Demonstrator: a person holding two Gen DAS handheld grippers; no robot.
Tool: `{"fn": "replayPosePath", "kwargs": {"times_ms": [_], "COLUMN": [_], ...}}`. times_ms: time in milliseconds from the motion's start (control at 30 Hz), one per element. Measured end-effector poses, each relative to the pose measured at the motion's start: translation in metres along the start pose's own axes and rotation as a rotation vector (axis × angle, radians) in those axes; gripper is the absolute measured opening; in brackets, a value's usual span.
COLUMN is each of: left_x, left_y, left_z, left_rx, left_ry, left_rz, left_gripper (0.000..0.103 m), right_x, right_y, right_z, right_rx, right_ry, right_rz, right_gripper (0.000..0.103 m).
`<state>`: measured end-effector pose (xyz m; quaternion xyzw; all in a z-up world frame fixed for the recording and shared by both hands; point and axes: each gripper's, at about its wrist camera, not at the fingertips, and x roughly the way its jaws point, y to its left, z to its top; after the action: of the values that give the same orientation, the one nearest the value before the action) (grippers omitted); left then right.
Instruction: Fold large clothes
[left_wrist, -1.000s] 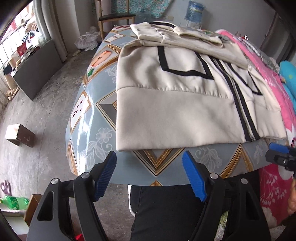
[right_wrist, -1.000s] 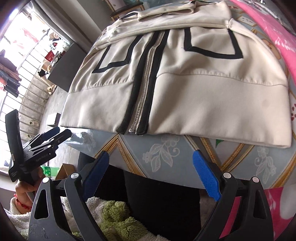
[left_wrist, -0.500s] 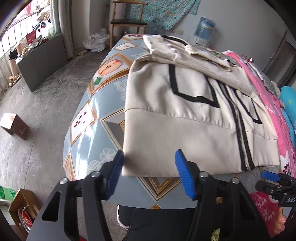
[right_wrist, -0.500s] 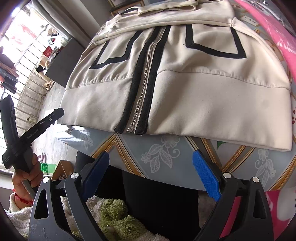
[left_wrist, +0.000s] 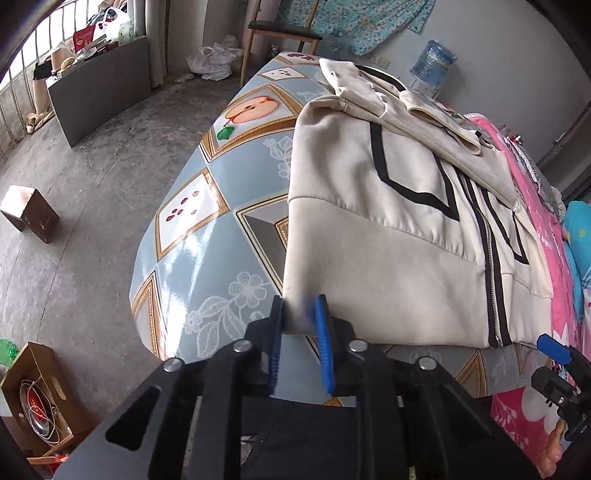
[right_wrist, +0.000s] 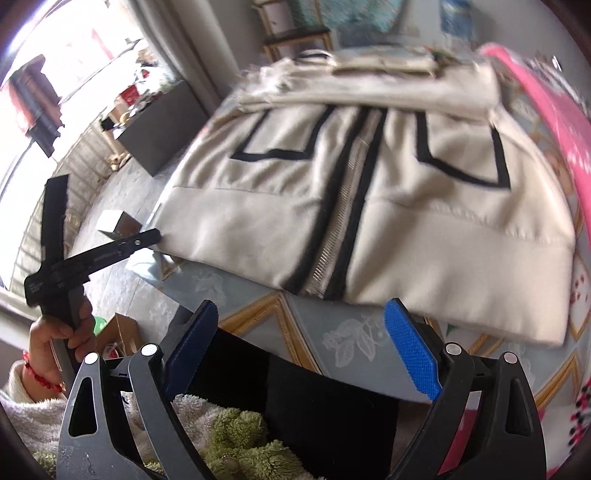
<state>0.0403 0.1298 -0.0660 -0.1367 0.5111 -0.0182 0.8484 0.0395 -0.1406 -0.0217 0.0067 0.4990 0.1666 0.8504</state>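
Cream jacket (left_wrist: 388, 236) lies flat on the counter (left_wrist: 207, 236) with its sleeves already folded in, the left claw (left_wrist: 301, 321) has just been closing and now pinches its bottom corner, the right claw (right_wrist: 306, 350) waits wide with nothing in it, and the big fold is still to do.

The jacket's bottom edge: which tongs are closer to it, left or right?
Left. The left tongs pinch the jacket at its corner; the right tongs hang open, short of it.

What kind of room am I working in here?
Probably a lived-in home room, not a lab: a patterned table cover under the cream jacket, a water jug by the wall, and a bare concrete floor scattered with boxes.
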Motion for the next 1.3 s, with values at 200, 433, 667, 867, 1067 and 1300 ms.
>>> {"fn": "replayPosePath", "kwargs": {"times_ms": [200, 433, 667, 867, 1067, 1300], "left_x": [-0.021, -0.042, -0.051, -0.053, -0.05, -0.037], "left_y": [0.005, 0.001, -0.001, -0.001, -0.001, 0.001], "left_z": [0.008, 0.026, 0.034, 0.038, 0.037, 0.037], "left_rx": [-0.039, -0.085, -0.107, -0.106, -0.081, -0.101], "left_ry": [-0.033, -0.041, -0.044, -0.048, -0.038, 0.031], "left_rz": [-0.107, -0.262, -0.341, -0.363, -0.342, -0.395], "left_gripper": [0.006, 0.006, 0.006, 0.006, 0.015, 0.049], "right_x": [0.009, 0.04, 0.068, 0.084, 0.076, 0.074], "right_y": [0.049, 0.104, 0.119, 0.119, 0.103, 0.097], "right_z": [0.011, 0.021, 0.033, 0.042, 0.047, 0.047], "right_rx": [-0.214, -0.408, -0.415, -0.386, -0.263, -0.213], "right_ry": [-0.078, -0.158, -0.17, -0.149, -0.148, -0.138], "right_rz": [0.053, 0.098, 0.112, 0.069, 0.126, 0.157], "right_gripper": [0.088, 0.088, 0.068, 0.026, 0.005, 0.005]}}
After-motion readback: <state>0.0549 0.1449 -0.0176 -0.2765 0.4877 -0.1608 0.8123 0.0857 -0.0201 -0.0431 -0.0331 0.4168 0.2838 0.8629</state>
